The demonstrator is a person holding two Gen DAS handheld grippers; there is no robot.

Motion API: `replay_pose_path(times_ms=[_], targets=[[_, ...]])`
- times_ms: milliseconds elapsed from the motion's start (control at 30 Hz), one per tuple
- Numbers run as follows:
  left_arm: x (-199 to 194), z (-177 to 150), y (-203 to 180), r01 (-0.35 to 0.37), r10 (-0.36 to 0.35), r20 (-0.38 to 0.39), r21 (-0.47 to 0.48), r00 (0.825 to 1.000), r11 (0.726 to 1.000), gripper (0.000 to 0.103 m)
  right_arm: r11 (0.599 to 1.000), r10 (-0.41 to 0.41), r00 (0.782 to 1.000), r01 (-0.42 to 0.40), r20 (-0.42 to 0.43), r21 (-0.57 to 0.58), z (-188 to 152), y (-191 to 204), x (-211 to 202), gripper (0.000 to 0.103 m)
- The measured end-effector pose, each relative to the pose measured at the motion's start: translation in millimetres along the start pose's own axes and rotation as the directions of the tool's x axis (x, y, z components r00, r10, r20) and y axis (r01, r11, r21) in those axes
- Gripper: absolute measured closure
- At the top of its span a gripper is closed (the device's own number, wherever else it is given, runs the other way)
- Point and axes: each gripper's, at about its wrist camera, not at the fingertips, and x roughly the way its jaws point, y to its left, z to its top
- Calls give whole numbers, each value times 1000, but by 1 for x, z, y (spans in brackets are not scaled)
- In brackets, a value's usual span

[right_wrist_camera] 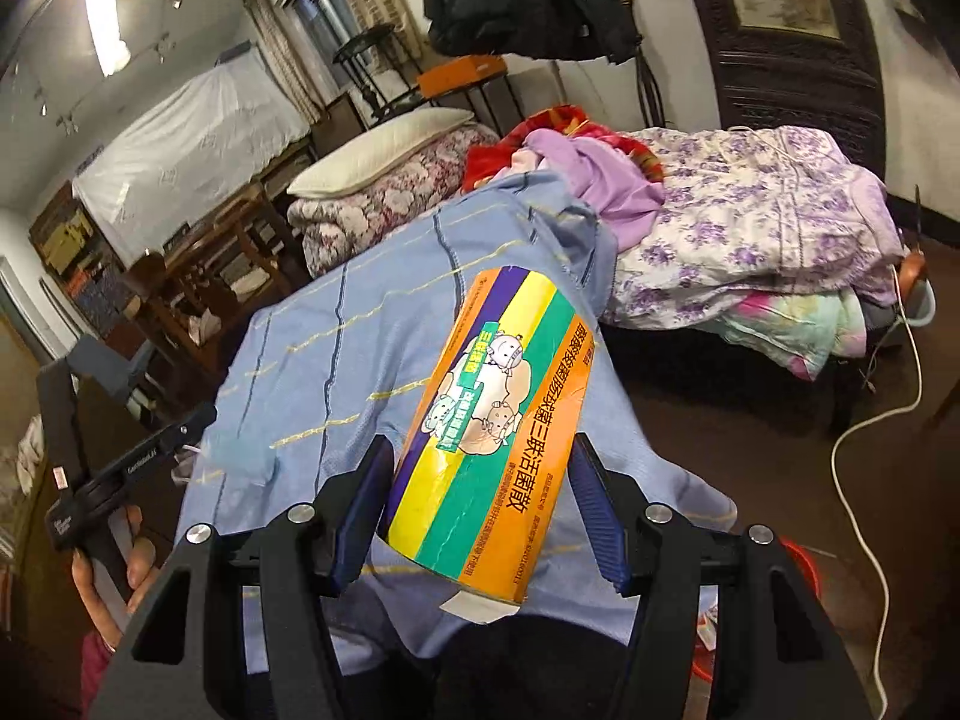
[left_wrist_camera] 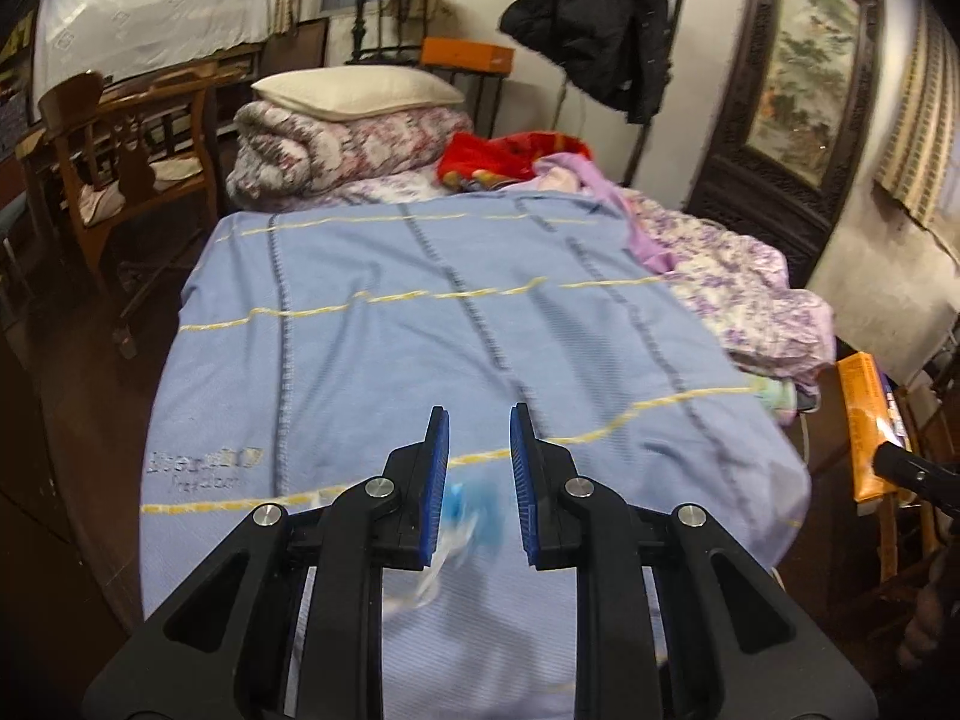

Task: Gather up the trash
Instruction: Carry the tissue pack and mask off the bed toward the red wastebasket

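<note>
Striped orange medicine box (right_wrist_camera: 492, 420), upright, tilted, above blue blanket; blurred blue-white wrapper (left_wrist_camera: 462, 516)

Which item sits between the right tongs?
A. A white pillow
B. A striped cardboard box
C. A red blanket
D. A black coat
B: the right tongs are closed on a striped cardboard box of orange, green, yellow and purple, held up over the blue bedspread.

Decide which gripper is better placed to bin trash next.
Right, probably: the right gripper clamps the striped orange cardboard box, and a red plastic bucket shows on the floor beside it; the left view shows none.
</note>
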Motion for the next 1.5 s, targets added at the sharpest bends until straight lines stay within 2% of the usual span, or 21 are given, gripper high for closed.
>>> replay_pose_path(times_ms=[267, 533, 667, 833, 1033, 1267, 1500], targets=[[-9, -6, -26, 53, -53, -24, -25, 998, 998, 81, 999, 29, 997, -31, 69, 24, -5, -21, -39, 44], [-28, -7, -72, 93, -92, -12, 38, 996, 995, 81, 998, 45, 991, -51, 124, 42, -8, -37, -71, 44], [-38, -6, -105, 105, -105, -4, 96, 994, 990, 81, 996, 61, 988, -69, 140, 50, -6, -50, -85, 44], [-44, -1, -154, 161, -161, -9, 152, 987, 975, 81, 996, 67, 988, -73, 138, 41, -1, -74, -108, 44], [-51, -3, -225, 243, -241, -38, 225, 970, 943, 81, 996, 33, 988, -46, 153, 83, -11, -125, -144, 44], [-59, -19, -298, 357, -339, -114, 268, 934, 895, 81, 990, -2, 993, -15, 121, 138, -28, -188, -165, 44], [-57, -41, -364, 419, -371, -202, 320, 906, 850, 81, 978, -18, 996, -1, 89, 208, -58, -241, -174, 44]])
